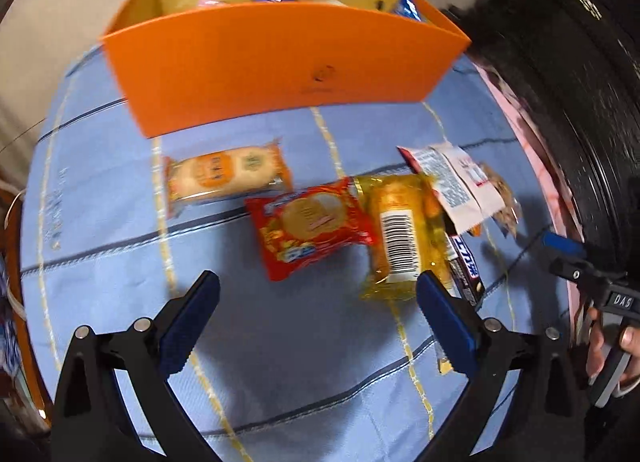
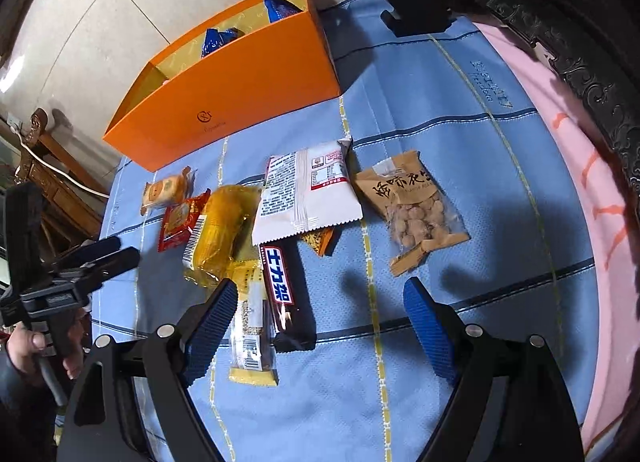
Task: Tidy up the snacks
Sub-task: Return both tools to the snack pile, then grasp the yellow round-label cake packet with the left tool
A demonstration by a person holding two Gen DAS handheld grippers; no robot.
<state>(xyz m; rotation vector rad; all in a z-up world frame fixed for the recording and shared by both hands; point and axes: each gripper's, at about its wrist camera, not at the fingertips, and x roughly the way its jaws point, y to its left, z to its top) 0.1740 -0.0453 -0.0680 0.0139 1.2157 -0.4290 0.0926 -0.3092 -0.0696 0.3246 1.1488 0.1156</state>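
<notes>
Crinkly foil packets on quilted blue cloth; rigid orange box behind.

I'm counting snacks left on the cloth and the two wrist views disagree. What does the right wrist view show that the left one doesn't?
Only the right wrist view shows the whole peanut bag, the full chocolate bar and the seed bar. Only the left wrist view shows the red biscuit pack and round cracker pack large and unhidden. Both share the orange box, yellow pack, white pouch and blue cloth.
</notes>
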